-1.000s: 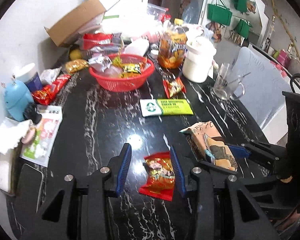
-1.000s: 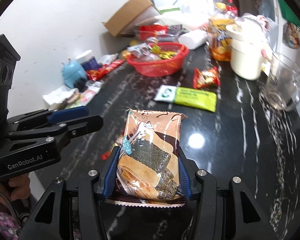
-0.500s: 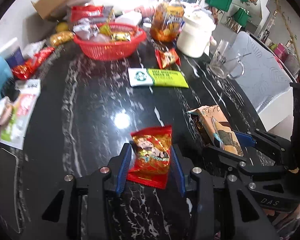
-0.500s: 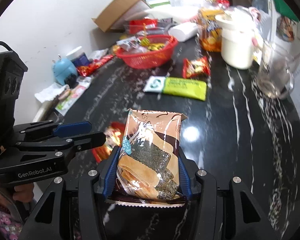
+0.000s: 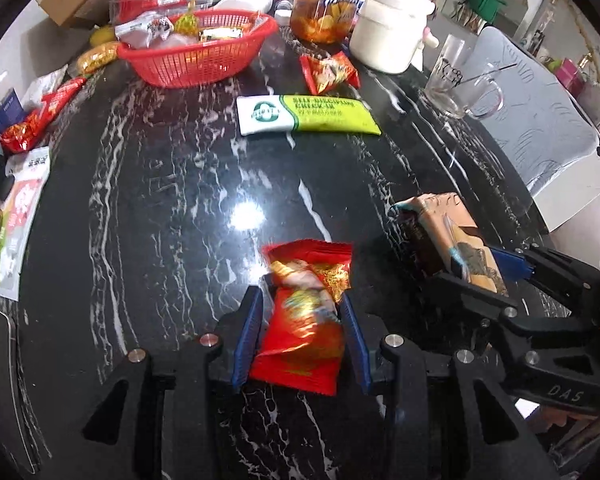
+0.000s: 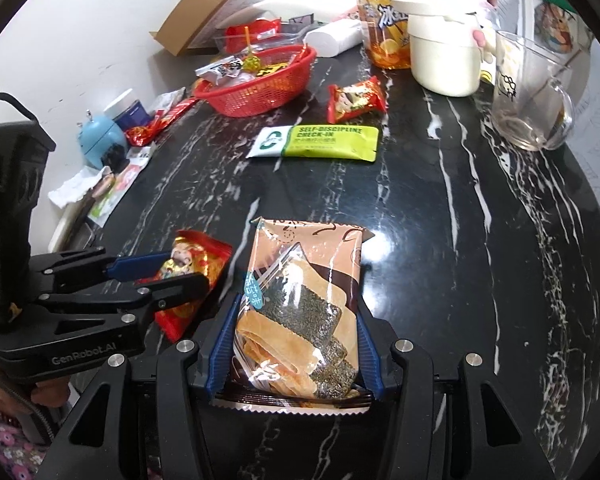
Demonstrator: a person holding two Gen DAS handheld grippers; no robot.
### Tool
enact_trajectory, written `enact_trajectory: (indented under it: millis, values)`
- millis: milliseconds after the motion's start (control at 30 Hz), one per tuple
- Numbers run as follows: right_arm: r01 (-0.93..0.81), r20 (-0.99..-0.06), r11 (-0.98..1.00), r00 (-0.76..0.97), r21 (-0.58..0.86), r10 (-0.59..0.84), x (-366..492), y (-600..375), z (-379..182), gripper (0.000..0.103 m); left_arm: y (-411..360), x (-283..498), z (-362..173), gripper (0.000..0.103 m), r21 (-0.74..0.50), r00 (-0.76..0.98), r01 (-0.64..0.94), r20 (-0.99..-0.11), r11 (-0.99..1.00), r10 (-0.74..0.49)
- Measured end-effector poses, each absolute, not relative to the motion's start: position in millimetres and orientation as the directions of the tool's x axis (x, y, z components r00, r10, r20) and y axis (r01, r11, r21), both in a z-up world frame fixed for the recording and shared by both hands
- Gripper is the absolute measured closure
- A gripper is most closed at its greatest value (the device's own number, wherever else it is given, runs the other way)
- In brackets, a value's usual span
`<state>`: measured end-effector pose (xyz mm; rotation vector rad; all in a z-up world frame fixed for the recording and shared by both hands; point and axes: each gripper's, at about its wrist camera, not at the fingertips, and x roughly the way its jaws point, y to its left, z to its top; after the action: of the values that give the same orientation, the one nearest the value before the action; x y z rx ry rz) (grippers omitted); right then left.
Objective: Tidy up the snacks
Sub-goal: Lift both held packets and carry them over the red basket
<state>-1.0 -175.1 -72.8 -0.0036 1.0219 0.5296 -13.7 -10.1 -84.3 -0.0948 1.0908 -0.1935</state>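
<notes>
Grippers clamped on snacks: left gripper (image 5: 300,320) on red packet (image 5: 304,312), right gripper (image 6: 296,344) on seaweed-cracker pack (image 6: 300,312).

We see the red snack packet (image 5: 306,312) only as a blur; its print is unreadable, and the glass mug's (image 6: 532,96) contents stay unclear.

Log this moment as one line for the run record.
left hand-held gripper: around small red foil snack packet | right hand-held gripper: shut on tan seaweed-cracker packet | red mesh plastic basket: far side, part filled
</notes>
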Motion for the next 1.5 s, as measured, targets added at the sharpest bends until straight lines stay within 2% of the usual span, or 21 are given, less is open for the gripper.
enact_trajectory:
  millis: [367, 433, 500, 1000, 1500]
  values:
    - [-0.413, -0.822, 0.875, 0.386, 0.253, 0.419, 2.5, -176.2, -80.5, 0.051, -27.1, -19.5, -87.6, 0.063, -0.078, 0.482, 0.155, -0.864, 0.985, -0.144]
    - [-0.413, -0.823, 0.875, 0.384, 0.253, 0.419, 2.4, -175.6, -81.5, 0.051, -27.0, -21.6, -86.9, 0.075, -0.074, 0.493, 0.16, -0.858, 0.984, -0.145]
    - [-0.414, -0.823, 0.875, 0.384, 0.251, 0.418, 1.7, -175.6, -81.4, 0.051, -25.2, -22.9, -84.4, 0.08, -0.095, 0.497, 0.165, -0.852, 0.982, -0.166]
    - [-0.451, -0.809, 0.857, 0.388, 0.251, 0.441, 2.1, -164.5, -70.3, 0.051, -6.4, -19.3, -57.1, 0.081, -0.15, 0.552, 0.15, -0.807, 0.977, -0.209]
    - [-0.548, -0.741, 0.81, 0.451, 0.21, 0.497, 29.7, -128.1, -17.4, 0.051, 20.3, 5.4, -2.7, 0.081, -0.155, 0.68, 0.145, -0.702, 0.977, -0.212]
